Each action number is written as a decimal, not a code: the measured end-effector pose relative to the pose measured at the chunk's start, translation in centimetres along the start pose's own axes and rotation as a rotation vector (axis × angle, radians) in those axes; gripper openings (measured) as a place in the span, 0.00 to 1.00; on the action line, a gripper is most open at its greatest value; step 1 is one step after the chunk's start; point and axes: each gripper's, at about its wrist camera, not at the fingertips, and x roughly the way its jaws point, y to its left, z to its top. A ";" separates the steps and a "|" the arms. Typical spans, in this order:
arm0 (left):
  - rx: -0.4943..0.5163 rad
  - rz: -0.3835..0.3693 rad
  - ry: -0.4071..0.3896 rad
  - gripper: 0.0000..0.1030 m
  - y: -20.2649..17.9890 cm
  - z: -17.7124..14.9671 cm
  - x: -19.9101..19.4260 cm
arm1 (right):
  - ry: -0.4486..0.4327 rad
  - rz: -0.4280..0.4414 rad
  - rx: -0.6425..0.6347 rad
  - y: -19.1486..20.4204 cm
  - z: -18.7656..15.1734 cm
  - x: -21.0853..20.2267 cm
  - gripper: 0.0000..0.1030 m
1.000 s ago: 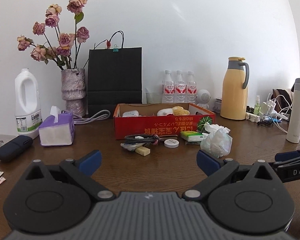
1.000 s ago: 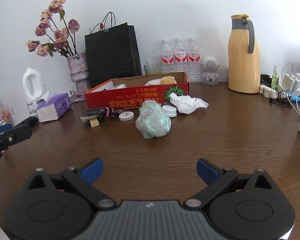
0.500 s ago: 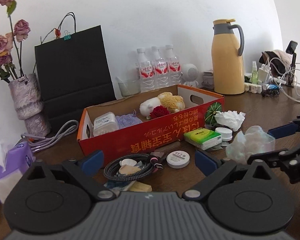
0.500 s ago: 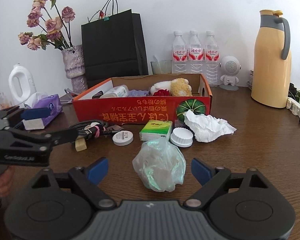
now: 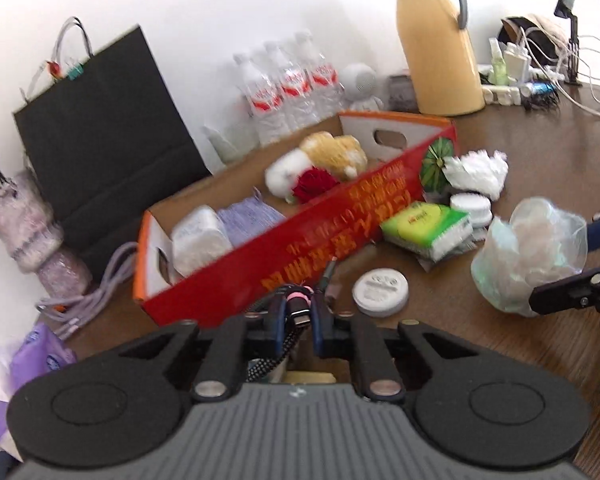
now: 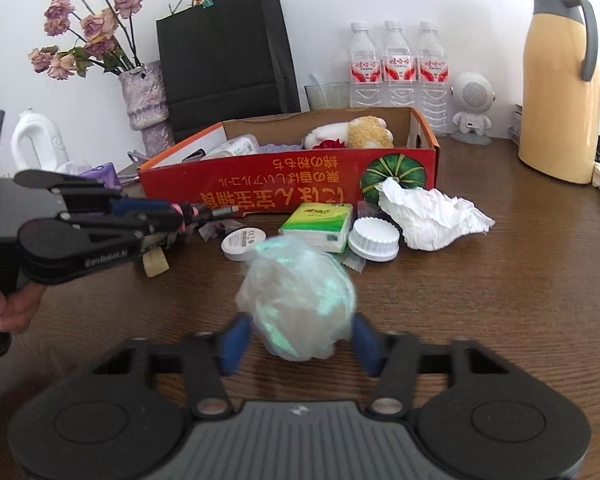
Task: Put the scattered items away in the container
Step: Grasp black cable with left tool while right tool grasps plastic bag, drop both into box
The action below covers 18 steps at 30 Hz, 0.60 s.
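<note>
The red cardboard box holds a plush toy, a white pack and a purple cloth. My left gripper is shut on the coiled black cable with pink-banded plugs, just in front of the box. My right gripper has its blue fingers against both sides of the crumpled clear plastic bag, which sits on the table. A green tissue pack, two white lids, a crumpled tissue and a small tan block lie before the box.
Behind the box stand a black paper bag, three water bottles, a flower vase, a small white speaker and a yellow thermos. A purple tissue box and white jug are at left. Chargers and cables lie at far right.
Both grippers moved forward and closed: the left onto the coiled cable, the right around the plastic bag. Both were wide open half a second ago.
</note>
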 end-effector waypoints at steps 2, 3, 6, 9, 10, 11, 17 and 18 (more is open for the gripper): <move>-0.091 -0.002 -0.023 0.11 1.4 0.3 -1.2 | -0.018 0.002 -0.003 0.1 0.1 -0.4 0.41; -0.141 0.010 -0.041 0.11 2.1 0.5 -1.8 | -0.029 0.005 0.002 0.0 0.2 -0.6 0.41; -0.246 0.063 -0.100 0.11 3.9 1.2 -4.3 | -0.065 0.011 0.014 -0.1 0.6 -1.5 0.39; -0.326 0.083 -0.175 0.11 5.4 2.5 -7.4 | -0.108 0.013 0.004 0.2 1.6 -2.7 0.39; -0.344 0.087 -0.200 0.11 5.7 2.9 -8.4 | -0.127 0.017 0.000 0.2 2.1 -3.3 0.39; -0.356 0.093 -0.226 0.11 5.8 3.3 -9.3 | -0.147 0.021 -0.006 0.3 2.6 -3.8 0.39; -0.393 0.099 -0.335 0.11 6.3 6.6 -10.5 | -0.250 -0.006 -0.070 0.1 9.1 -4.8 0.39; -0.412 0.096 -0.337 0.11 6.6 7.5 -9.8 | -0.263 -0.005 -0.083 0.0 10.8 -4.6 0.39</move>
